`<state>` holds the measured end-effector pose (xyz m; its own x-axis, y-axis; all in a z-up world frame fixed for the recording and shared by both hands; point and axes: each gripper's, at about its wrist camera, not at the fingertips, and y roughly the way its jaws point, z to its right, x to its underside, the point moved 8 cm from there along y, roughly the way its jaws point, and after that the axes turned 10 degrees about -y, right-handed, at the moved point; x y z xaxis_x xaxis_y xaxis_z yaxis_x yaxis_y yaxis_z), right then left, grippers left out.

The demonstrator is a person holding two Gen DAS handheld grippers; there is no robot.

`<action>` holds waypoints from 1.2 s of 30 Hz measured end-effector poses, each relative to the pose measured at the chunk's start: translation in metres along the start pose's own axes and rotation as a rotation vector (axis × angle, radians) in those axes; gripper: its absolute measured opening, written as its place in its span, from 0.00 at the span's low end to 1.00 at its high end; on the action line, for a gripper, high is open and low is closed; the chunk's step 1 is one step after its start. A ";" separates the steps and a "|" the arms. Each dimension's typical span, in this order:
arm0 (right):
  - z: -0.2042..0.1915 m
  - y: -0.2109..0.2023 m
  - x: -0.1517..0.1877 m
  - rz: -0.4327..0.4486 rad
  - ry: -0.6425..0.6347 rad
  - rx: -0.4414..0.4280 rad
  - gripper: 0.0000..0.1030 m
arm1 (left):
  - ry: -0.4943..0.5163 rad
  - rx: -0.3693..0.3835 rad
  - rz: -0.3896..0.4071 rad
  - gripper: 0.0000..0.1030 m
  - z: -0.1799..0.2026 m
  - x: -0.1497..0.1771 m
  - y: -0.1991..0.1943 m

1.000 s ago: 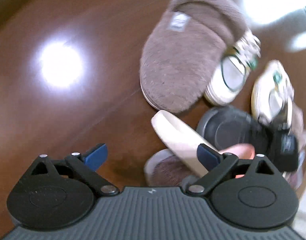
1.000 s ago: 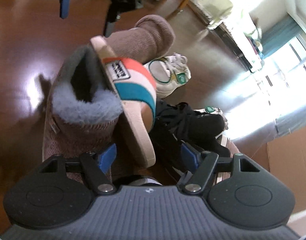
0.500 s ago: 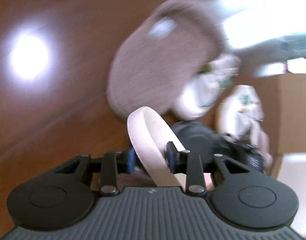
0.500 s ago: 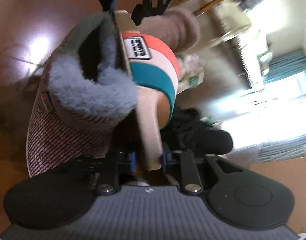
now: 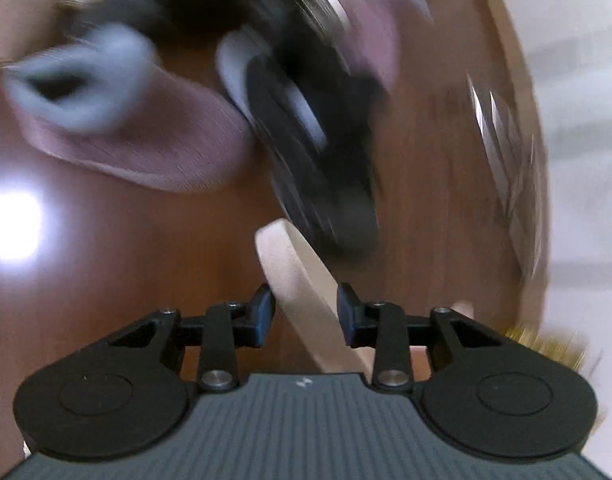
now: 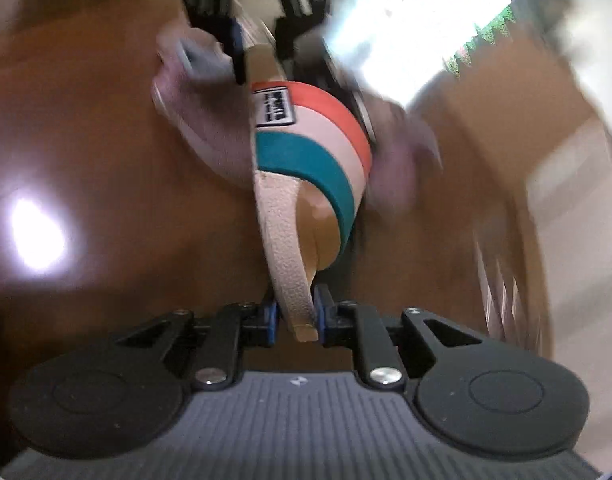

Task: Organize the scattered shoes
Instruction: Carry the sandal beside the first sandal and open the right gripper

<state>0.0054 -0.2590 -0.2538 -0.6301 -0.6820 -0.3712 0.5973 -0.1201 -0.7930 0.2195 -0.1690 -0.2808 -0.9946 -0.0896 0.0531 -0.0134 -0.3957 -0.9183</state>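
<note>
I see a beige slide sandal (image 6: 284, 240) with a strap banded coral, pale pink and teal and a small dark label, turned on edge, its pebbled sole edge facing me and its end pinched in my right tongs (image 6: 297, 318). In the left view its other end (image 5: 302, 280) sits between my left tongs (image 5: 305, 314), off the floor. Below, on the brown wood floor, a mauve slipper (image 5: 146, 140) with grey fleece lining lies beside a blurred black shoe (image 5: 318, 168).

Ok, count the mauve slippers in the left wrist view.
2. The fur-lined slipper lies left of the black shoe; the second slipper pokes out behind that shoe, upper right. Blur may hide more.
</note>
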 end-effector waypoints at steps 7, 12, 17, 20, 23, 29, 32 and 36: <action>-0.036 0.006 0.148 -0.307 0.144 0.103 0.12 | 0.378 -0.153 -0.025 0.45 0.069 0.081 0.025; -0.072 -0.006 0.160 -0.212 0.008 -0.038 0.62 | 0.442 -0.227 0.009 0.46 0.059 0.096 -0.003; -0.031 -0.013 0.153 -0.093 0.392 -0.127 0.84 | 0.382 -0.244 0.057 0.59 0.043 0.088 -0.038; -0.009 -0.003 0.146 -0.042 0.628 -0.192 0.97 | 0.353 -0.222 0.096 0.61 0.044 0.078 -0.047; -0.007 0.036 0.126 -0.083 0.691 -0.176 0.98 | 0.375 -0.233 0.094 0.61 0.047 0.072 -0.031; -0.033 0.081 0.127 -0.177 0.637 -0.042 0.90 | 0.442 -0.255 0.028 0.62 0.056 0.082 -0.003; -0.031 0.082 0.136 -0.134 0.599 -0.032 0.88 | 0.469 -0.262 0.019 0.62 0.061 0.085 0.003; -0.006 0.077 0.172 -0.113 0.589 0.007 0.89 | 0.468 -0.252 0.016 0.63 0.066 0.087 0.006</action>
<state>-0.0597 -0.3815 -0.3815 -0.8580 -0.1502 -0.4912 0.5121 -0.1746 -0.8410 0.1394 -0.2389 -0.2556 -0.9338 0.3463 -0.0900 0.0353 -0.1610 -0.9863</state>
